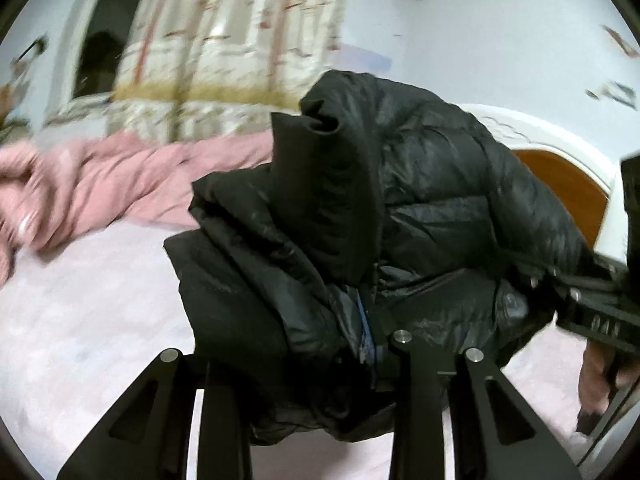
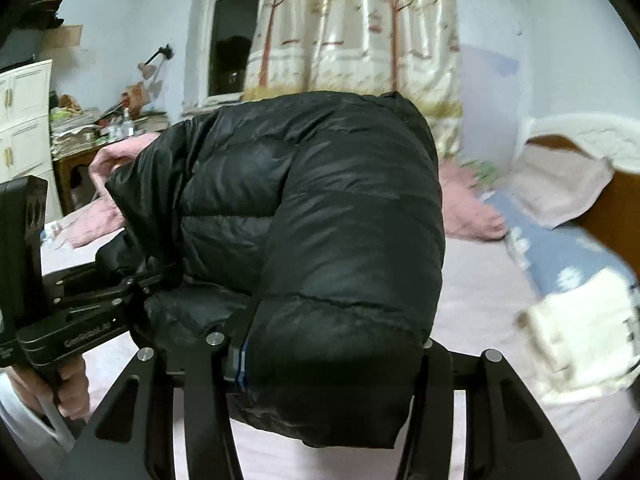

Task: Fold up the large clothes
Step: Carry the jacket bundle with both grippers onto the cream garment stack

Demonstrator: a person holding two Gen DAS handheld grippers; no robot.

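Note:
A black puffer jacket [image 1: 400,208] is bunched and folded, lifted above a pale pink bed sheet [image 1: 88,320]. My left gripper [image 1: 312,364] is closed around a thick wad of the jacket between its fingers. My right gripper [image 2: 320,352] also clamps a thick fold of the same jacket [image 2: 320,208]. The right gripper shows in the left wrist view [image 1: 560,288] at the jacket's right side. The left gripper shows in the right wrist view [image 2: 132,280] at the jacket's left side. The fingertips are hidden in the fabric.
A pink quilt [image 1: 92,184] lies crumpled at the far left of the bed. A headboard [image 1: 568,184] is at the right. A blue patterned pillow [image 2: 560,248] and towels [image 2: 560,188] lie near it. A cluttered desk [image 2: 88,132] and a curtain [image 2: 360,40] stand behind.

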